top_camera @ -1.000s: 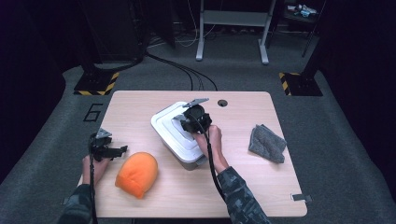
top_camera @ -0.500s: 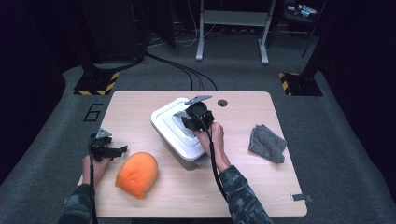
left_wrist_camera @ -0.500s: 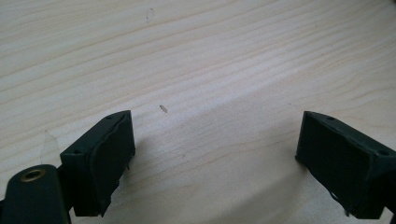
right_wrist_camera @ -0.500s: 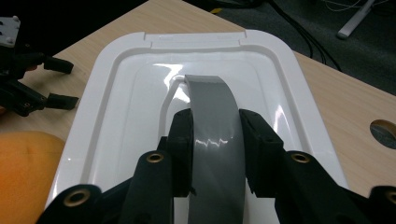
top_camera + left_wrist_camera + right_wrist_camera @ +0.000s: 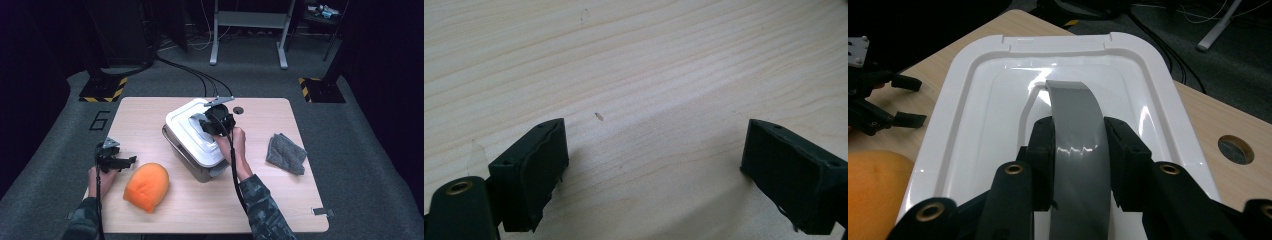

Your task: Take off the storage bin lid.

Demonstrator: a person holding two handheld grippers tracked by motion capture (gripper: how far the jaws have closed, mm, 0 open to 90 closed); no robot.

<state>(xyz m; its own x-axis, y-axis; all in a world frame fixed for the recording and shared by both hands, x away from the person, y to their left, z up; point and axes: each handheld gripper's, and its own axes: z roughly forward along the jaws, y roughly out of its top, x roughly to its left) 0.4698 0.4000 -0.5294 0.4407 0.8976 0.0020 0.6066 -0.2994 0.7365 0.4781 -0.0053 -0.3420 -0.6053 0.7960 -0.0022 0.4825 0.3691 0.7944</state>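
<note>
A white lid (image 5: 192, 132) sits on a grey plastic bin (image 5: 192, 169) in the middle of the table. The lid carries an arched grey handle (image 5: 1075, 125). My right gripper (image 5: 214, 124) is over the lid, and its jaws are shut on that handle, one on each side (image 5: 1078, 145). An orange rounded cushion-like thing (image 5: 146, 186) lies at the front left. Just left of it my left gripper (image 5: 130, 161) rests low over the wood, jaws wide apart with bare tabletop (image 5: 649, 60) between them (image 5: 654, 150). It also appears beyond the lid (image 5: 978, 115) in the right gripper view (image 5: 915, 100).
A crumpled grey cloth (image 5: 286, 152) lies on the right side of the table. A round cable hole (image 5: 238, 110) is in the tabletop behind the bin. Cables and stand legs sit on the dark floor beyond the far edge.
</note>
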